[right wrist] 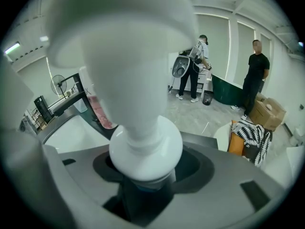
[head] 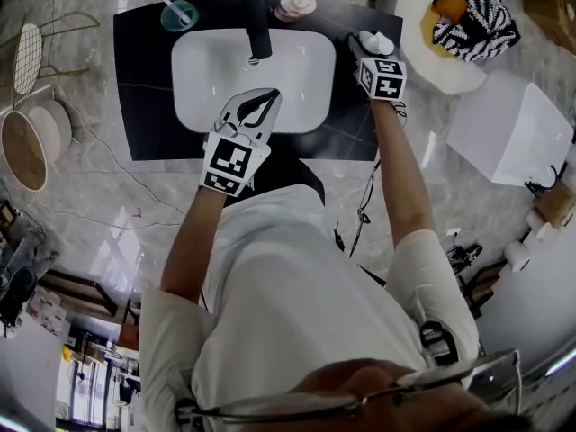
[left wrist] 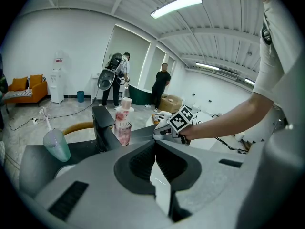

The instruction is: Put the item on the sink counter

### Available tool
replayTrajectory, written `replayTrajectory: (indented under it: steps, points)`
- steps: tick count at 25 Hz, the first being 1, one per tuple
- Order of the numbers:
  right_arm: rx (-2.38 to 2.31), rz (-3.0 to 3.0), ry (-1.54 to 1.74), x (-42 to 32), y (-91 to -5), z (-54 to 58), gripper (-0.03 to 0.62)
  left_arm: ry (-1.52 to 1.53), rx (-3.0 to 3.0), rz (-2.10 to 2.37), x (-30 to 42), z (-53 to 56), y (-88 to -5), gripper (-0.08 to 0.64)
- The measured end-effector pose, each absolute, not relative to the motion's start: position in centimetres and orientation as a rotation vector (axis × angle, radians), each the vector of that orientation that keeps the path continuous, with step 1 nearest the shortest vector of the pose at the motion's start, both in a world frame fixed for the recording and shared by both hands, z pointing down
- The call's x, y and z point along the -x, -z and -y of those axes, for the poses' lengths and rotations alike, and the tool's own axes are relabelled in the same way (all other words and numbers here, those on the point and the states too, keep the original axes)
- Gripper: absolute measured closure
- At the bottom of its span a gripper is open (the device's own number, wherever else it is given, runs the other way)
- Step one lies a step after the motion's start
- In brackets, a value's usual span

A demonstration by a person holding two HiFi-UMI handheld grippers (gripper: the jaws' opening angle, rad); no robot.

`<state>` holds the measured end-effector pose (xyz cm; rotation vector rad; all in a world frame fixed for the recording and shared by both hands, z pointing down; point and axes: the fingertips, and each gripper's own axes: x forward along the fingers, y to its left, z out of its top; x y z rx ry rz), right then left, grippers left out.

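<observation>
My right gripper is shut on a white pump bottle over the right end of the black sink counter. In the right gripper view the bottle fills the middle, its round collar wedged between the jaws. Whether its base touches the counter is hidden. My left gripper hovers over the front edge of the white basin, shut with nothing in it; its jaws meet at the tip. From there, the right gripper's marker cube shows to the right of the tap.
A black tap stands behind the basin, with a pink bottle and a green cup on the counter's back edge. A white tub holding a striped cushion and a white box stand to the right. People stand far off.
</observation>
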<state>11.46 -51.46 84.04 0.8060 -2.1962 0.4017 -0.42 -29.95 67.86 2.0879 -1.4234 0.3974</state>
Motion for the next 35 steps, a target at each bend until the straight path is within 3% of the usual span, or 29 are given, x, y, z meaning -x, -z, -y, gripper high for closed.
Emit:
replayTrajectory:
  steps: [12, 28, 35]
  points:
    - [-0.824, 2.198, -0.421, -12.1, -82.3, 50.9, 0.275, -0.372, -2.103, 1.444, 0.2, 29.0, -65.9, 0.555]
    - [-0.895, 2.218, -0.392, -14.7, -74.9, 46.1, 0.275, -0.317, -2.158, 1.45, 2.8, 25.8, -62.0, 0.555]
    - [-0.919, 2.228, -0.424, -15.1, -71.0, 40.7, 0.318, -0.328, -2.199, 1.411, 4.4, 22.3, -60.5, 0.555]
